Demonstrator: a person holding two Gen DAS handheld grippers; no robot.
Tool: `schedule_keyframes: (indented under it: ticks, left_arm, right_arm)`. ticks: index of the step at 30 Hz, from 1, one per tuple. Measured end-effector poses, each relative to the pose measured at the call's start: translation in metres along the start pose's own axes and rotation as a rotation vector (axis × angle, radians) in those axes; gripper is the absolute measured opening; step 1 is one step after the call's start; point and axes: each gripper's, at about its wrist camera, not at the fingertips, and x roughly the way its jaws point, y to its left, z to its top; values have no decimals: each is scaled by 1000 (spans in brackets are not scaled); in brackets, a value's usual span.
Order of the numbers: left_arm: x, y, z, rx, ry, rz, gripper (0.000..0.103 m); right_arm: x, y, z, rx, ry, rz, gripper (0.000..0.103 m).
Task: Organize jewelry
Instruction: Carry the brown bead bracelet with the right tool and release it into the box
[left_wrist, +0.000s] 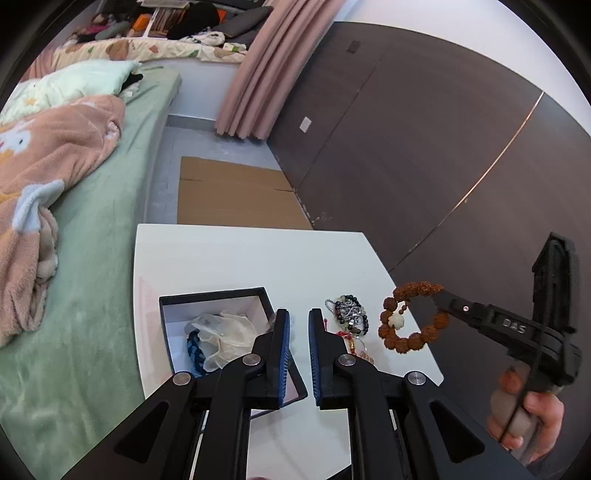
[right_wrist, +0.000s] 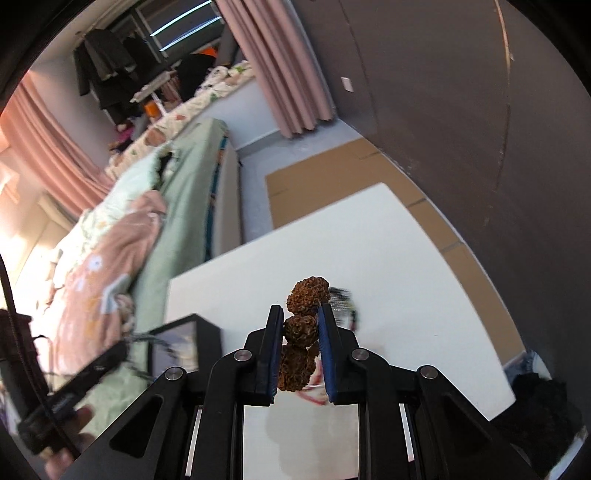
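Nearest in the left wrist view, the left gripper (left_wrist: 299, 354) hangs over the near part of a white table (left_wrist: 229, 258). Its blue-padded fingers (left_wrist: 282, 354) stand a narrow gap apart with nothing between them; bare table top shows through the gap. The left finger overlaps the right wall of an open dark-edged box (left_wrist: 214, 295), which sits on the near left of the table. Inside the box lie a pale crumpled pouch (left_wrist: 229, 332) and, at its left, a blue braided bracelet (left_wrist: 195, 350).

Just right of the left gripper, on the table, lies a heap of jewelry (left_wrist: 349, 317): dark and pale beads, a silvery piece and a red cord, touching one another.

Further right, the right gripper (left_wrist: 439, 295) enters from the right edge, carried by a hand (left_wrist: 528, 417) on its grip. Its fingertips are closed on a brown seed-bead bracelet (left_wrist: 410, 317), which hangs as a loop clear of the table near the right edge, with a pale carved bead on its left side. In the right wrist view the same bracelet (right_wrist: 301, 332) runs between the pads (right_wrist: 325, 354), both pressing on its knobbly beads; the table (right_wrist: 406, 258) lies below, and the box (right_wrist: 188, 332) and left gripper (right_wrist: 107, 362) appear blurred at lower left.

Beyond the table, flattened cardboard (left_wrist: 236, 192) lies on the floor. A bed (left_wrist: 110, 240) with green sheet and pink blanket (left_wrist: 48, 177) fills the left; a dark panelled wall (left_wrist: 424, 147) and pink curtain (left_wrist: 258, 74) stand furthest.
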Motion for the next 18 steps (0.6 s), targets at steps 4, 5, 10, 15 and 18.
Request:
schedule_keyframes:
  ticks: [4,5,10,15,18]
  left_arm:
    - [-11,8,1,-23,-47,-7,103]
    - [-16,12,1,-37,-70,-8,103]
    - [-36,34,2,-74,-100,33,103]
    - [-61,63,-1,-135,-141,60,103]
    - [-75,77,-3,-160,-162,78,103]
  right_arm:
    - [-5,31,0,-50,-8,48,20]
    - [-6,37,0,-61,-8,59,20]
    - [-5,73,0,-108,5,138,20]
    - [7,109,-5,-143,31,209,20]
    - [18,126,-9,-151,55,278,20]
